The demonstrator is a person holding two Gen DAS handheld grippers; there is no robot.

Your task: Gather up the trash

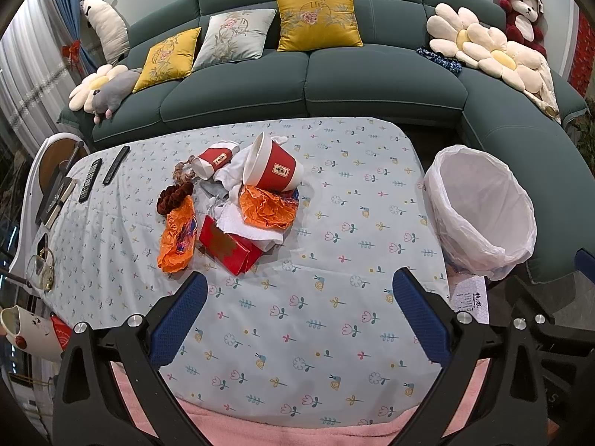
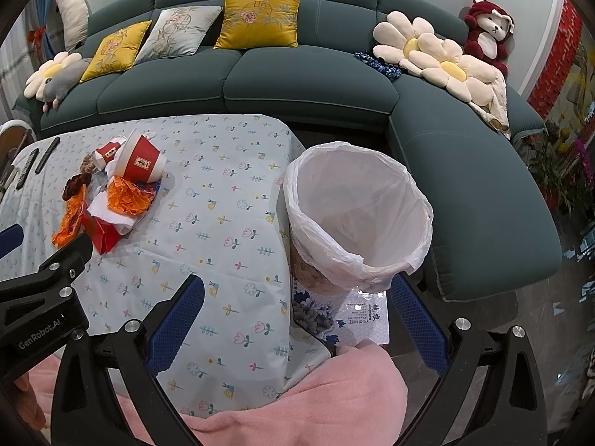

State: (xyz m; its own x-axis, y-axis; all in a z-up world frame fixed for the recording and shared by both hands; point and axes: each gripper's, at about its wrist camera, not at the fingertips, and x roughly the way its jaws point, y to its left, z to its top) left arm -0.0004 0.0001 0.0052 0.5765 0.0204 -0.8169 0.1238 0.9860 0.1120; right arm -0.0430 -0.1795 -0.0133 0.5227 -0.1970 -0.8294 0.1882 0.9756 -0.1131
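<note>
Trash is lying heaped mid-table in the left wrist view: a big red paper bucket [image 1: 273, 165] tipped over orange wrappers [image 1: 267, 210], a smaller red cup [image 1: 215, 160], white tissue [image 1: 247, 225] and a red box [image 1: 227, 245]. The left gripper [image 1: 299, 316] is hovering over the flowered tablecloth [image 1: 334, 334], fingers spread, gripping nothing.

From the right wrist view, the right gripper [image 2: 295, 321] is gaping empty just beside the white-lined bin [image 2: 357, 219] standing off the table's right edge.

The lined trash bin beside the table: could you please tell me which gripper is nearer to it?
Right. The right gripper hovers just in front of the lined trash bin; the left gripper hangs over the table, with the bin off to its right.
</note>
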